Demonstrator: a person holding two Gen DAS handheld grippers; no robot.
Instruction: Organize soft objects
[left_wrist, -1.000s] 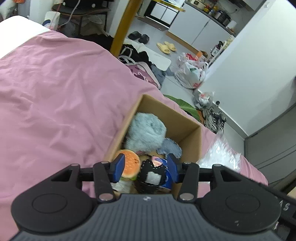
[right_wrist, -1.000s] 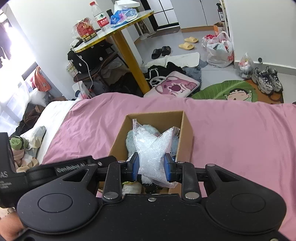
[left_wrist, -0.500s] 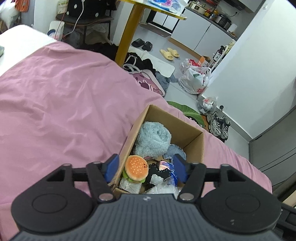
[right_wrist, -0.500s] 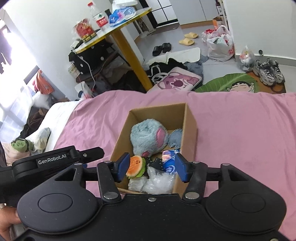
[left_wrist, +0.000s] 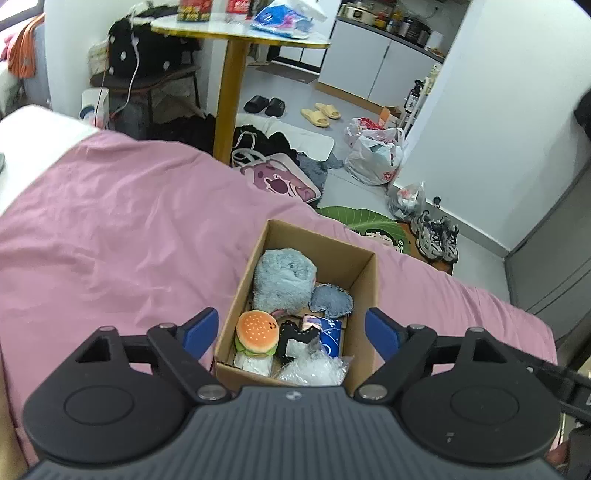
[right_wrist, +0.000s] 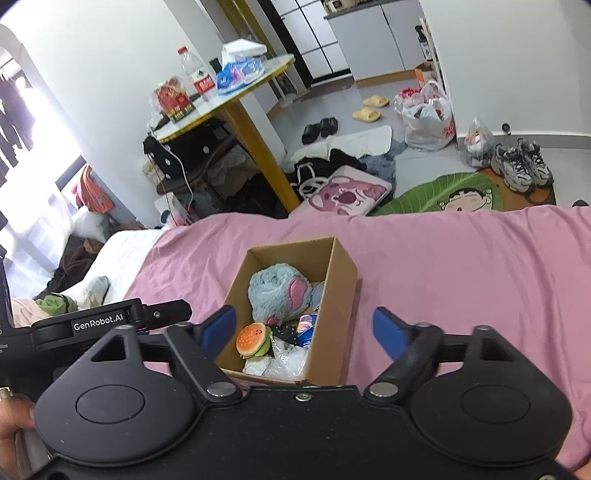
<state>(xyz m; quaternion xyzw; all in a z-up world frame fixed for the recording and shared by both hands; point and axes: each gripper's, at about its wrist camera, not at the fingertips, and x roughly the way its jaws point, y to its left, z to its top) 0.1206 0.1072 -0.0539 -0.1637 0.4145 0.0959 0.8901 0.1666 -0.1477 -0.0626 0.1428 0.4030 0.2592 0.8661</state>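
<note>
An open cardboard box (left_wrist: 364, 291) (right_wrist: 341, 295) sits on the pink bedspread (left_wrist: 110, 240) (right_wrist: 461, 266). Inside lie a fluffy blue plush (left_wrist: 284, 280) (right_wrist: 277, 293), a burger toy (left_wrist: 257, 332) (right_wrist: 252, 339), a denim patch (left_wrist: 330, 300), a black soft piece (left_wrist: 295, 338), a blue packet (left_wrist: 330, 334) (right_wrist: 307, 328) and a crinkled clear plastic bag (left_wrist: 314, 369) (right_wrist: 286, 360). My left gripper (left_wrist: 291, 332) hovers above the box's near end, open and empty. My right gripper (right_wrist: 304, 326) also stands open above the box, holding nothing.
Beyond the bed's far edge stand a yellow-legged table (left_wrist: 236, 33) (right_wrist: 229, 99) with bottles and bags, shoes (left_wrist: 436, 236), slippers, plastic bags (left_wrist: 373, 155) and a leaf-shaped mat (right_wrist: 450, 192). The left gripper's body (right_wrist: 110, 319) shows at the right wrist view's left side.
The right gripper opened and dropped the clear plastic bag into the box. Both grippers opened wider and pulled back up from the box.
</note>
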